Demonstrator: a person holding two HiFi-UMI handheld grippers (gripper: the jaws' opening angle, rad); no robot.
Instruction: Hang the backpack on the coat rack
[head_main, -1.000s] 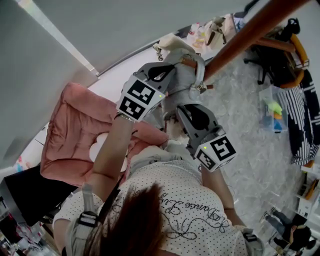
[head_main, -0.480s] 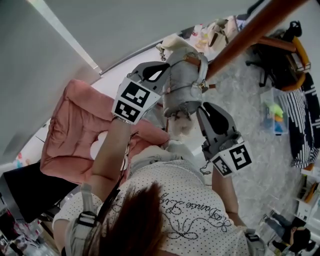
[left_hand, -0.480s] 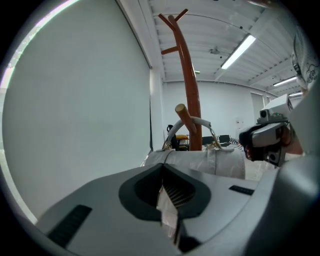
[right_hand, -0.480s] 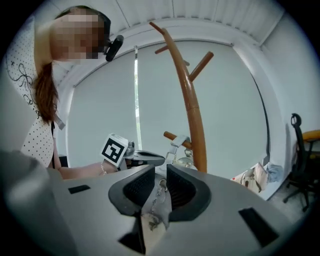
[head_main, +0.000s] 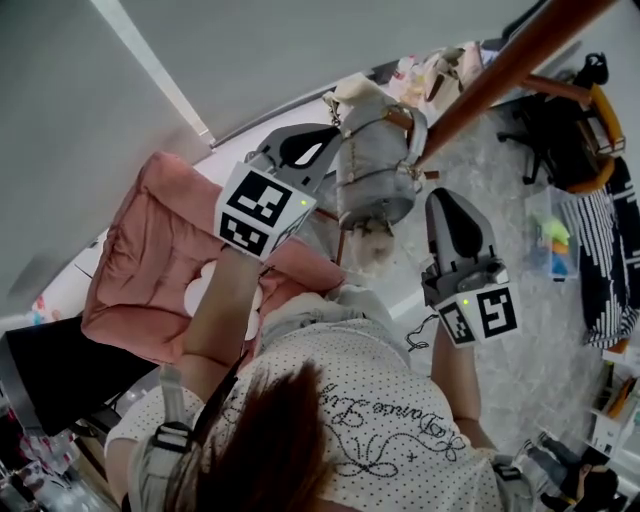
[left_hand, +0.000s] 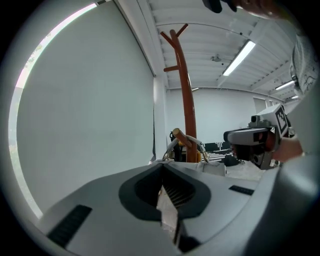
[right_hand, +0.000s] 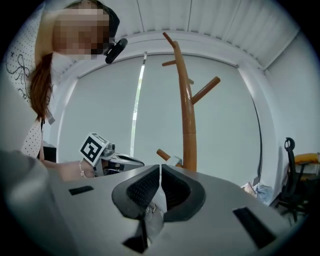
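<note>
Your left gripper (head_main: 332, 136) has its jaws clamped on the top of the backpack (head_main: 375, 180), with what looks like a pale strip pinched between them. The backpack hangs against the rack (head_main: 500, 65), and its strap (left_hand: 172, 142) seems to loop over the low peg (left_hand: 180, 136). Your right gripper (head_main: 450, 200) stands apart from the backpack, pointing up. Its jaws are closing to a narrow slit, and I see nothing of the backpack between them. The main risk is the strap: if it sits only on the peg's tip, letting go could drop the backpack. Pulling back with the left jaws clamped would drag the loop off or rock the rack. A careless swing of the right gripper could knock the backpack sideways, since the pole runs just beside it. Room is tight on the left, where the wall (head_main: 250, 50) is close behind the rack and the cushion (head_main: 140, 270) lies under your left arm. Your right side is freer, with open floor (head_main: 500, 330) below that gripper and the chair (head_main: 575, 120) well apart beyond the pole, so draw away that way.
</note>
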